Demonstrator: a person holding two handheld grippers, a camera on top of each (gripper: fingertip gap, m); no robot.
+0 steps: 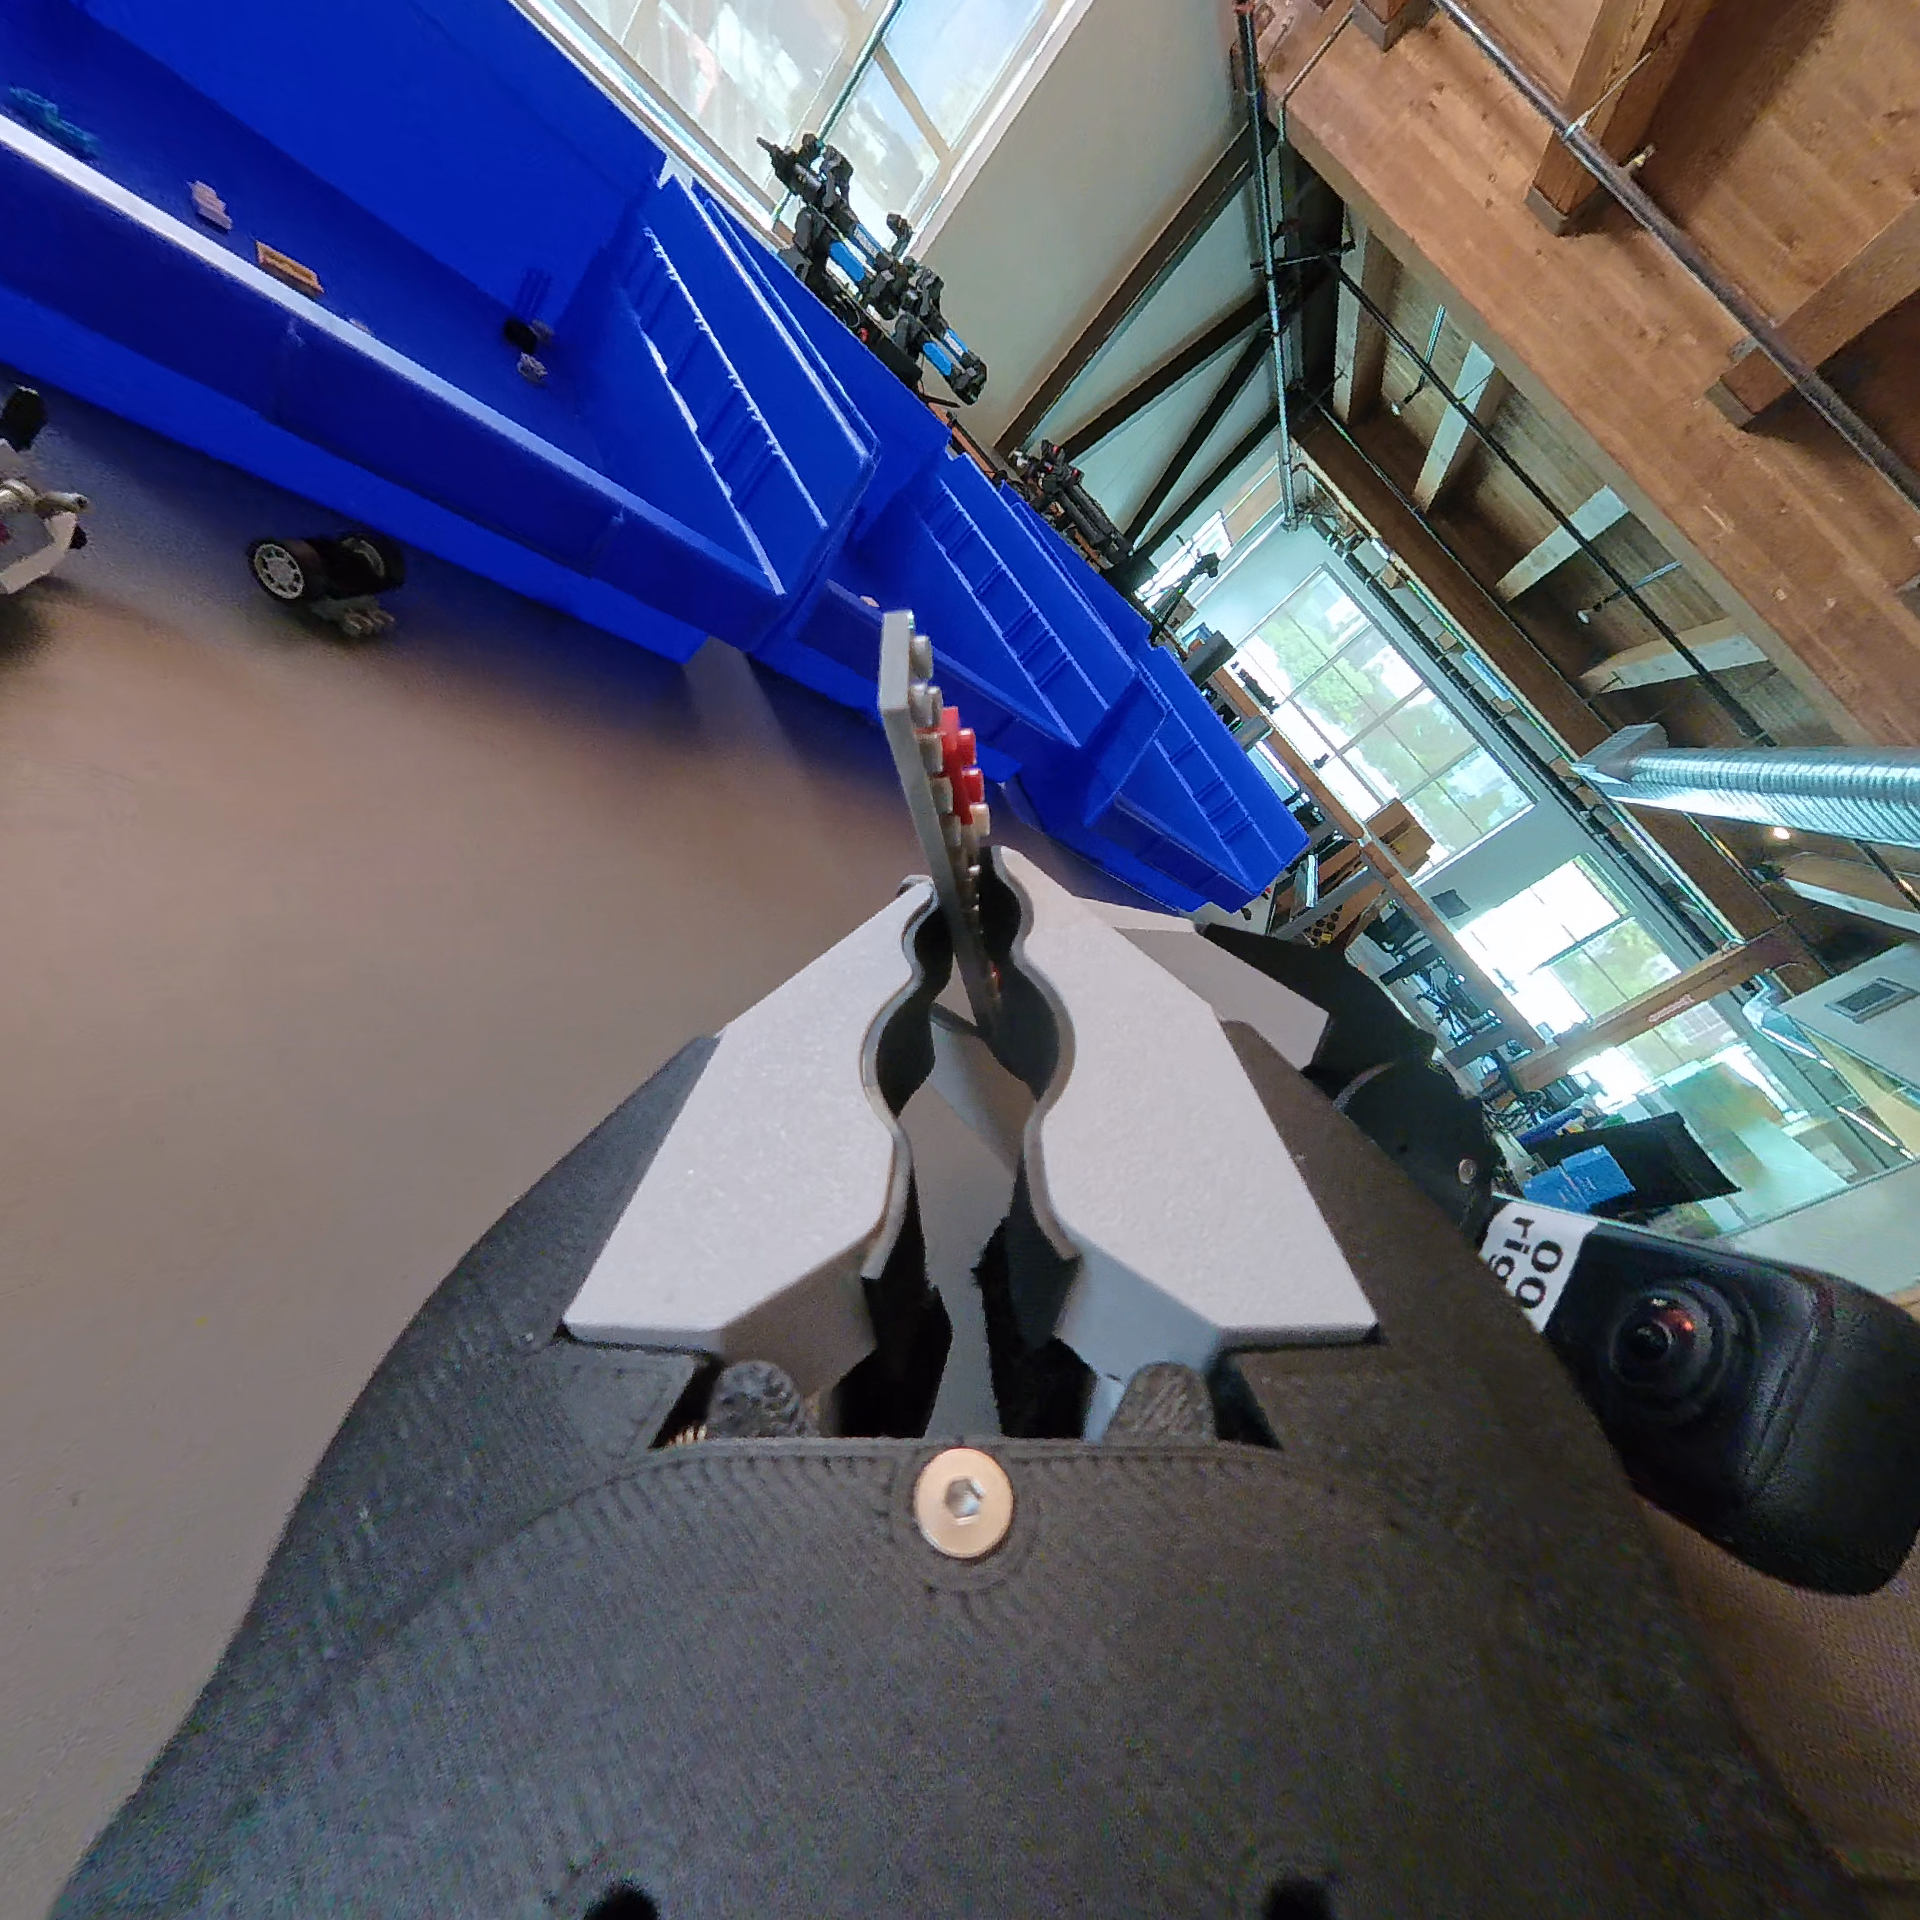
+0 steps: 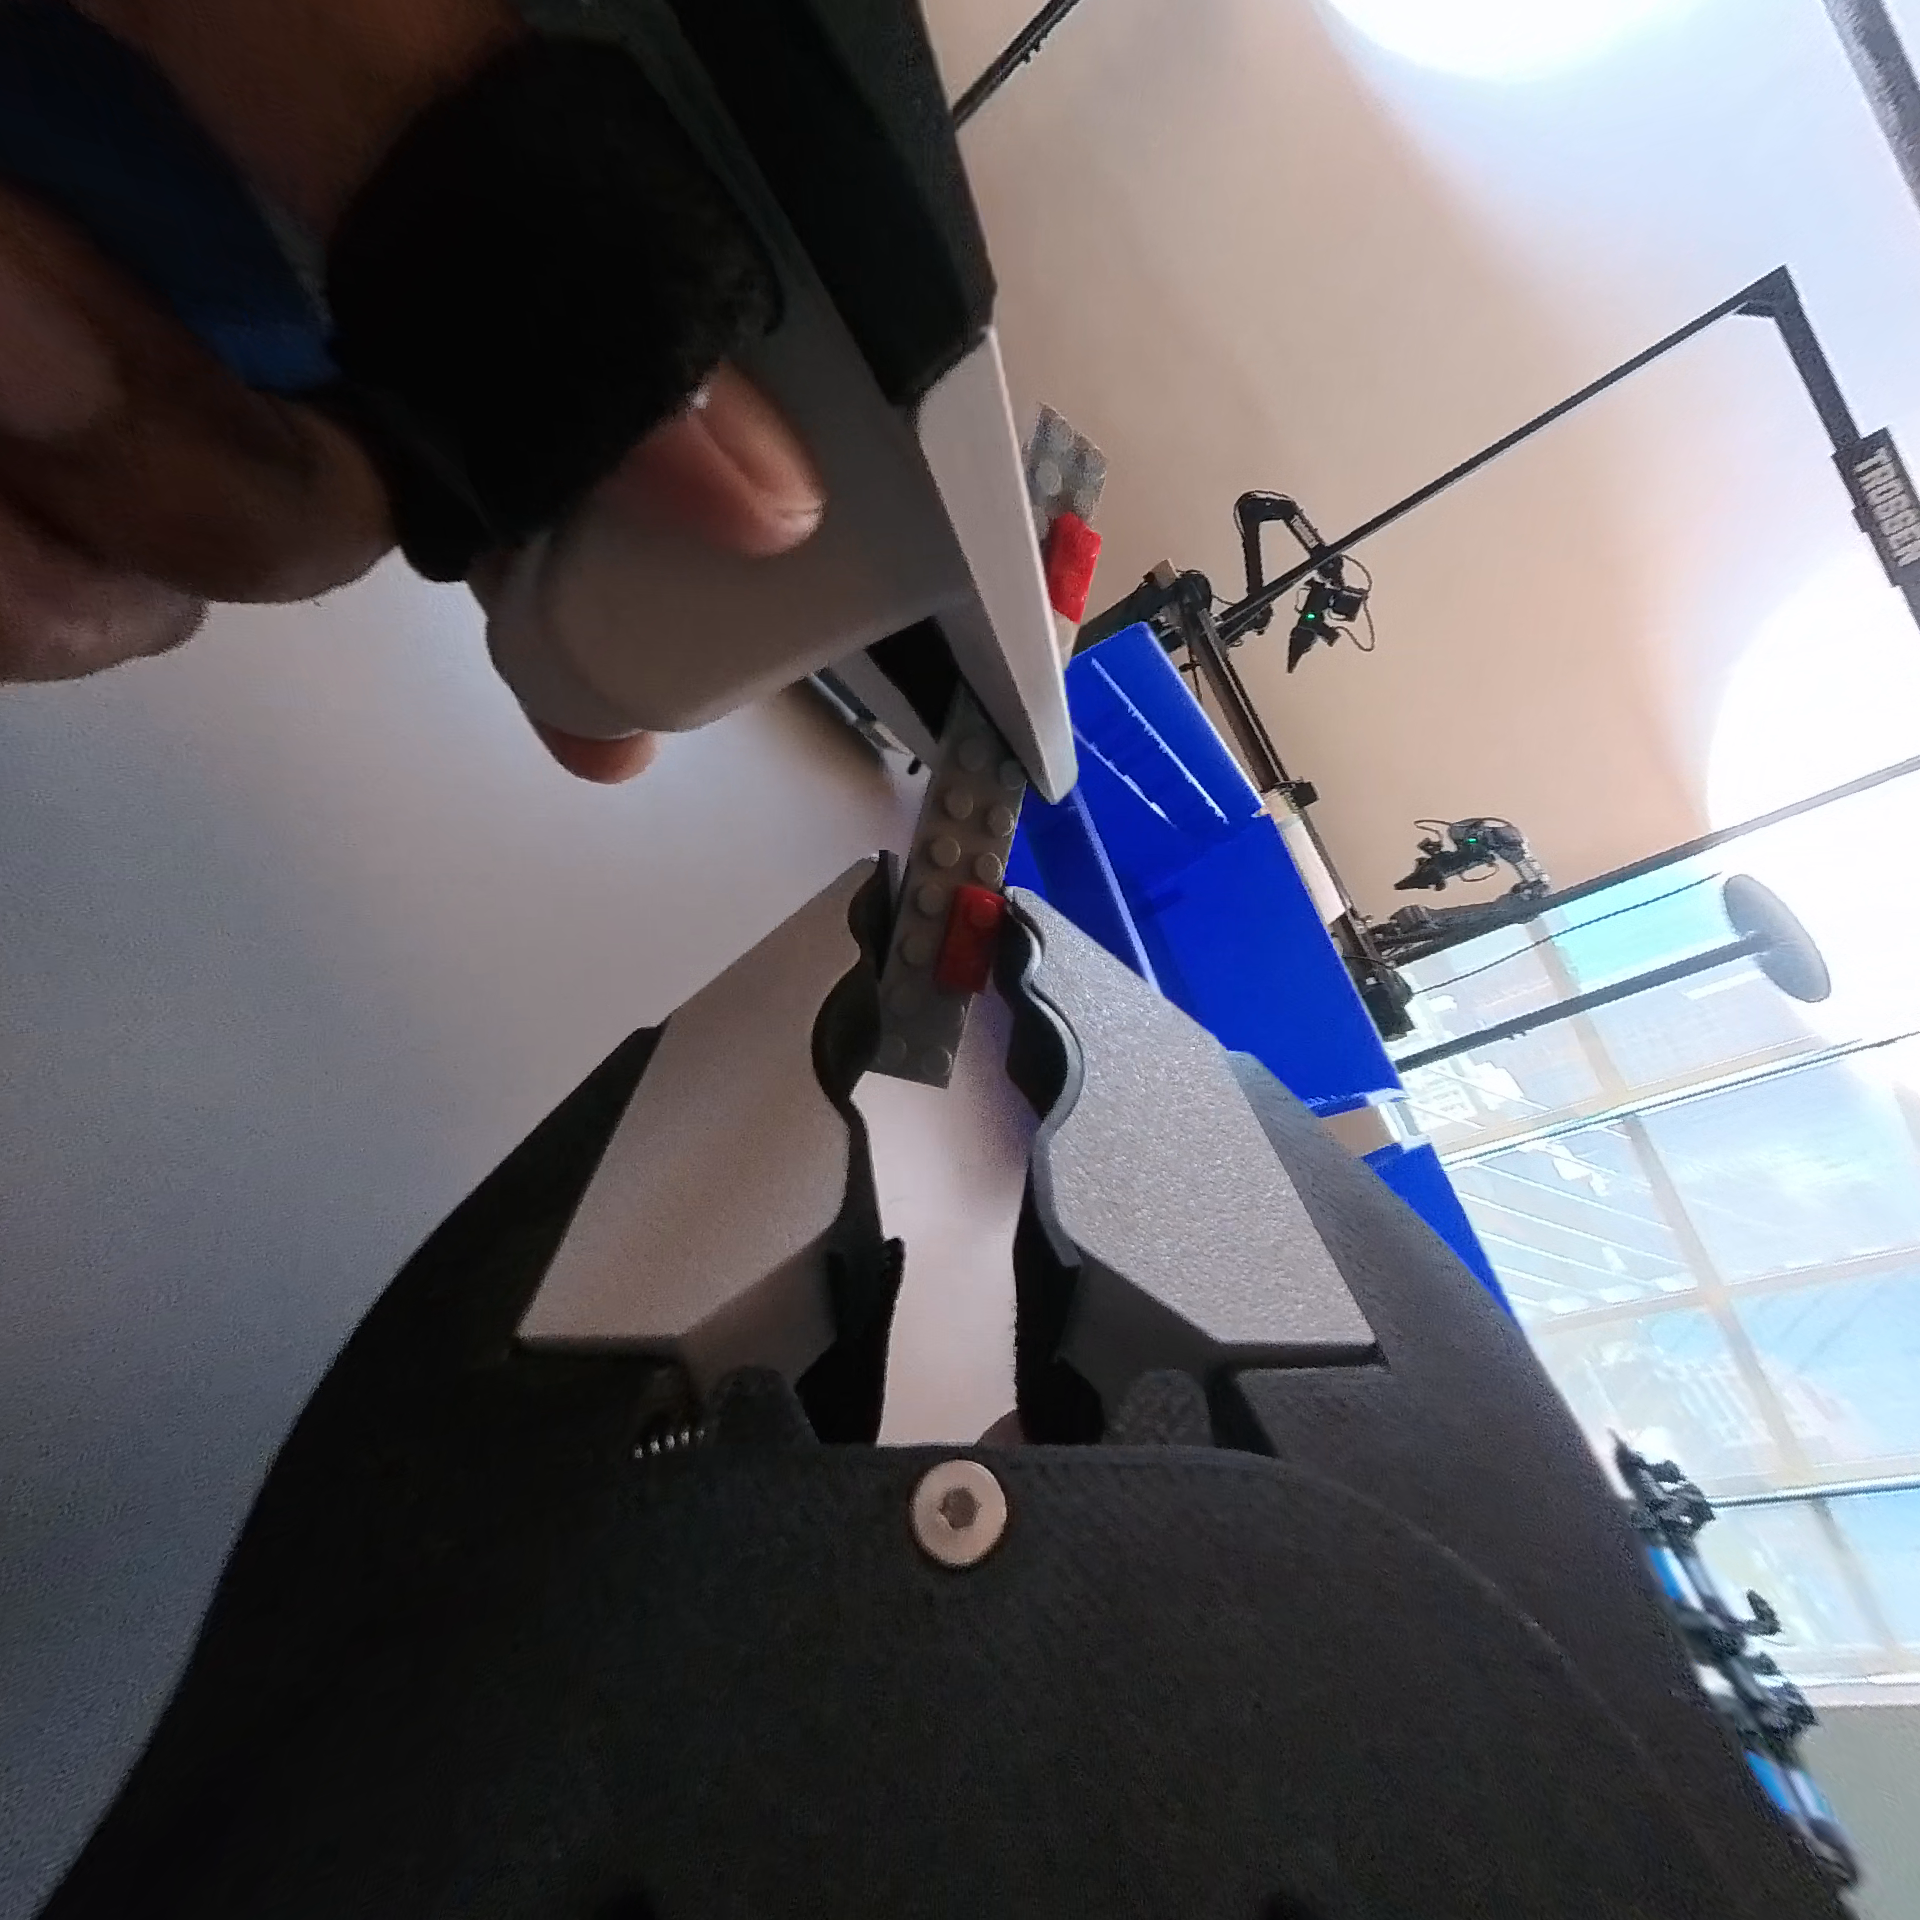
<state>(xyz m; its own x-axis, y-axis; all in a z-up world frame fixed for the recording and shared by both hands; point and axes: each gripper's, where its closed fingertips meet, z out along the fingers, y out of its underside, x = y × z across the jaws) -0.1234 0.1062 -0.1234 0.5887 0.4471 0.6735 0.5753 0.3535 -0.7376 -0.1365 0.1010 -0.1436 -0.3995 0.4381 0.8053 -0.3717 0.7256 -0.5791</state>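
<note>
In the left wrist view, the left gripper (image 1: 971,914) has its grey, wavy-edged fingers clamped on a thin grey studded plate (image 1: 902,727), seen edge-on and carrying small red bricks (image 1: 961,764), above a smooth matte table (image 1: 364,935) lined with glossy blue plastic bins (image 1: 727,436). In the right wrist view, the right gripper (image 2: 940,940) is closed across the same plate's (image 2: 951,852) lower end, one pad on a red brick (image 2: 968,935) already seated there; a second red brick (image 2: 1070,577) sits further up, with bare studs between.

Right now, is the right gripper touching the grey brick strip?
Touching. The right wrist view shows the right gripper's pads pressing the grey brick strip and its red brick.
</note>
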